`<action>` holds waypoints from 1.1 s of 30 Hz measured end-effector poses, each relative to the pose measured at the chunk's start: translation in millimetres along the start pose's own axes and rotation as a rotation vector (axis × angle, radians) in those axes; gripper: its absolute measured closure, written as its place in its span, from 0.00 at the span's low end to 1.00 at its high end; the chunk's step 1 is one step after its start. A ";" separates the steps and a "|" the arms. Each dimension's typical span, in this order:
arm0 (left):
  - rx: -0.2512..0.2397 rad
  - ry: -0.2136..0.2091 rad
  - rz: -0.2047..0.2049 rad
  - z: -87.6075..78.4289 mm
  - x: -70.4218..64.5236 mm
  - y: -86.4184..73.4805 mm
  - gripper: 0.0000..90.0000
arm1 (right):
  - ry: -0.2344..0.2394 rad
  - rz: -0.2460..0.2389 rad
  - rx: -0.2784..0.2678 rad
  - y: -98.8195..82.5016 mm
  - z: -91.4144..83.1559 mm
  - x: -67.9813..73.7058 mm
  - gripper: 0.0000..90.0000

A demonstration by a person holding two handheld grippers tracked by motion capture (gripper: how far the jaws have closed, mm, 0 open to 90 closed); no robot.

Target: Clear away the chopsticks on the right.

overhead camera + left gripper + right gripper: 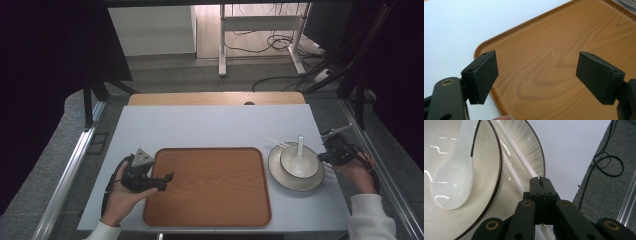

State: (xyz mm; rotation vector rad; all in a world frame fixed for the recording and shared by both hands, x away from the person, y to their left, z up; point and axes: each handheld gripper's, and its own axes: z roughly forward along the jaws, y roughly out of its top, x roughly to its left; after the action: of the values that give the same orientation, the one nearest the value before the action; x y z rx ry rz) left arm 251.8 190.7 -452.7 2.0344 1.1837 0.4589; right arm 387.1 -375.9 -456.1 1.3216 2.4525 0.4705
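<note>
Right gripper view: right hand-held gripper (541,179) clamped on white chopsticks (517,163), long axis running straight ahead of its jaws across plate (534,150), beside bowl (496,170) with spoon (451,182). High view: left hand-held gripper (167,180) agape over tray (210,185) on table (210,125).

The wooden tray (210,187) lay bare across its whole floor, so a gripper could pass anywhere over it; only its low raised rim stood in the way. At the tray's 3 o'clock, the plate (278,172) sat just beside the rim, carrying the bowl (310,159) with the spoon (299,150) rising from it and the chopsticks (277,143) jutting toward 11 o'clock. From the tray's 12 o'clock, the white tabletop (215,127) ran open to the far edge.
</note>
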 end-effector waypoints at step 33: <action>-0.021 0.003 -0.006 -5.2 2.5 1.3 0.20 | -0.040 -0.136 0.162 7.0 -6.2 -21.7 0.62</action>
State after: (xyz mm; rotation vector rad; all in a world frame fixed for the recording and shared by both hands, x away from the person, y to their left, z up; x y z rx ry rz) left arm 250.7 194.6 -448.4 2.0121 1.1823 0.4698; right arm 401.1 -391.4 -445.0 1.2003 2.5707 0.2143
